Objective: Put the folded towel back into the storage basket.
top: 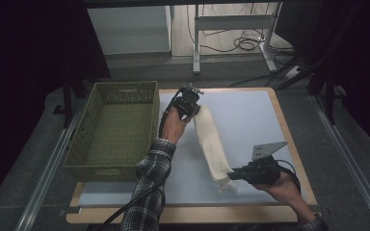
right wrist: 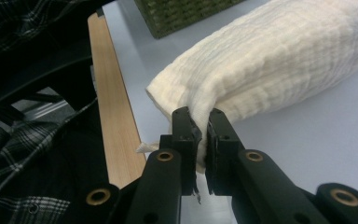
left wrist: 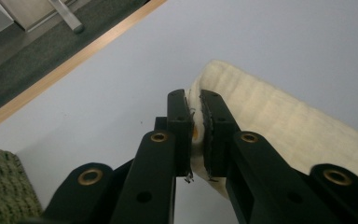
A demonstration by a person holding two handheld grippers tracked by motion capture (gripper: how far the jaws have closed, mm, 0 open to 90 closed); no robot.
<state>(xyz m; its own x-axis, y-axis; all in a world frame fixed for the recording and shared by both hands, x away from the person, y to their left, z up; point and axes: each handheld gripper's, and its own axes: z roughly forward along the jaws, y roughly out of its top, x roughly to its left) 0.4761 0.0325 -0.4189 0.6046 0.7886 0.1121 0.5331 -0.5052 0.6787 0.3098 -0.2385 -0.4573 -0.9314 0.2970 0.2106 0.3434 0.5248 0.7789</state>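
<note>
A cream folded towel (top: pixel 212 144) hangs stretched in a long roll above the pale blue table top (top: pixel 250 120). My left gripper (top: pixel 192 108) is shut on its far end; in the left gripper view the black jaws pinch the towel (left wrist: pixel 279 121) at its edge, gripper (left wrist: pixel 196 123). Near the table's front right, my right gripper (top: pixel 235 174) is shut on the near end. From the right gripper view the towel (right wrist: pixel 279 60) bulges past the pinching jaws of the gripper (right wrist: pixel 200 133).
A green woven basket (top: pixel 89 144) stands on the left part of the table, close beside the left forearm in a plaid sleeve (top: pixel 149 192). The table's wooden edge (top: pixel 289 134) runs along the right. Desk legs and cables (top: pixel 241 43) lie beyond the table.
</note>
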